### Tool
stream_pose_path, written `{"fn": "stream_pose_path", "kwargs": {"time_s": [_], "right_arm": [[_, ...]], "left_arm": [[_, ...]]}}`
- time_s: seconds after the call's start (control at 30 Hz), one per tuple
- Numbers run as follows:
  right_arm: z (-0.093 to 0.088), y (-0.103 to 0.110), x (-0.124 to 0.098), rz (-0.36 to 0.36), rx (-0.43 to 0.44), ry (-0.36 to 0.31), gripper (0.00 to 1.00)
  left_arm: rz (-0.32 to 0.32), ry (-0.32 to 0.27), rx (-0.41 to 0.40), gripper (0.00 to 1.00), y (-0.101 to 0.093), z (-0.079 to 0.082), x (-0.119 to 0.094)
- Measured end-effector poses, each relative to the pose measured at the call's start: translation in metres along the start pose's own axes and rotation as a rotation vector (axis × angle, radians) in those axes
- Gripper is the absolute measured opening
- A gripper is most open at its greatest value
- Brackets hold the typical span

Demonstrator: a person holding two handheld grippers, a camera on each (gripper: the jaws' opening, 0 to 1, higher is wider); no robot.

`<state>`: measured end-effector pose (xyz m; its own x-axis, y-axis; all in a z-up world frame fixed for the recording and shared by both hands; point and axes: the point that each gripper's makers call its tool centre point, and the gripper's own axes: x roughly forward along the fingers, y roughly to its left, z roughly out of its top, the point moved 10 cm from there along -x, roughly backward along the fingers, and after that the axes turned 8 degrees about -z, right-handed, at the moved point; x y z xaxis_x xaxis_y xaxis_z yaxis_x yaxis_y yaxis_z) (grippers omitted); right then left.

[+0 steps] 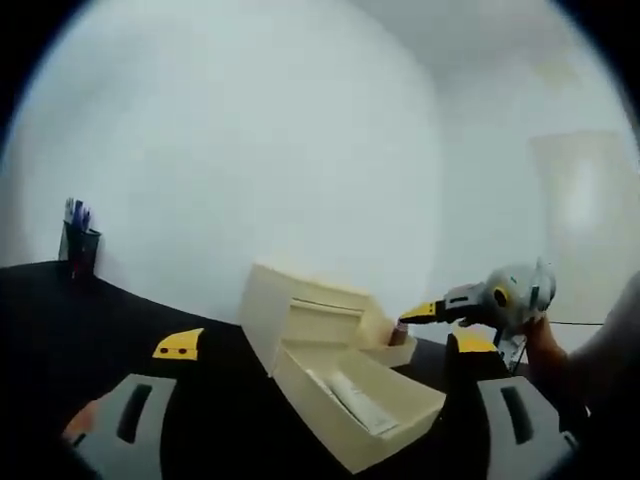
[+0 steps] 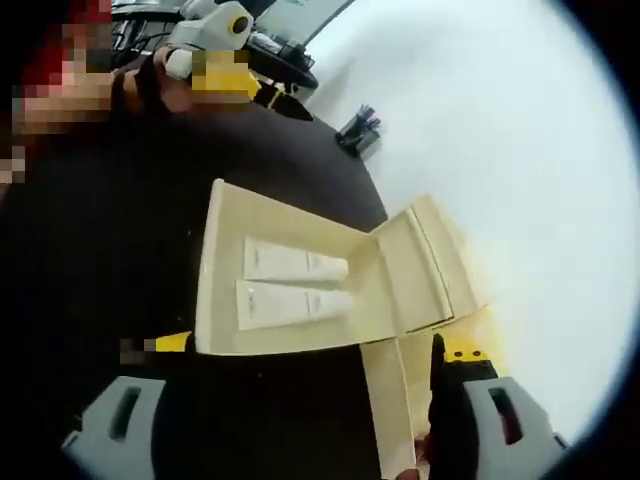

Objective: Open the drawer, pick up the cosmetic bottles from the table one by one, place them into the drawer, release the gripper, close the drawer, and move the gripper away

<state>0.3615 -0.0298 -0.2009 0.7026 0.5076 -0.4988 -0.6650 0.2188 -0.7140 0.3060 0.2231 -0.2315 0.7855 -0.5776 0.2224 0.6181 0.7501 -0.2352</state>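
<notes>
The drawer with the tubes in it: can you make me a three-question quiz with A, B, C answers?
1. Where is the pen holder?
A. on the black table, by the wall
B. inside the drawer
C. on top of the cream cabinet

2. How many white tubes lie in the drawer?
A. none
B. two
C. five

3. The drawer is:
A. shut
B. pulled open
C. upside down

Answers: 1 A, it stands far back on the table. 2 B, two lie side by side in the right gripper view. 3 B, its inside shows.

Two cosmetic tubes (image 2: pixel 292 264) in one open drawer (image 2: pixel 215 300); one drawer unit (image 1: pixel 300 310); one pen holder (image 1: pixel 80 250)
</notes>
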Motion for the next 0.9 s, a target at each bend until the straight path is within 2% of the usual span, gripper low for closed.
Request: {"fn": "stream_pose_path", "kwargs": {"time_s": [0.23,0.33,0.4,0.47,0.73,0.9], "right_arm": [[0.001,-0.006,0.000,-0.034,0.005,-0.018,0.93],[0.000,-0.010,0.001,-0.072,-0.008,-0.007,0.93],[-0.003,-0.011,0.003,-0.117,-0.027,0.009,0.93],[-0.004,-0.011,0.005,-0.132,-0.039,0.018,0.93],[-0.002,-0.016,0.007,-0.130,0.012,-0.006,0.93],[0.002,-0.017,0.013,-0.135,-0.011,0.005,0.93]], "left_arm": [[0.003,0.017,0.008,0.92,0.003,0.000,0.001],[0.010,0.017,0.013,0.92,0.008,0.004,-0.001],[0.010,0.008,0.011,0.92,0.008,0.005,-0.001],[0.011,0.001,0.009,0.92,0.006,0.005,-0.001],[0.005,-0.011,0.015,0.92,0.007,0.011,-0.002],[0.004,-0.026,0.005,0.94,0.008,0.014,-0.002]]}}
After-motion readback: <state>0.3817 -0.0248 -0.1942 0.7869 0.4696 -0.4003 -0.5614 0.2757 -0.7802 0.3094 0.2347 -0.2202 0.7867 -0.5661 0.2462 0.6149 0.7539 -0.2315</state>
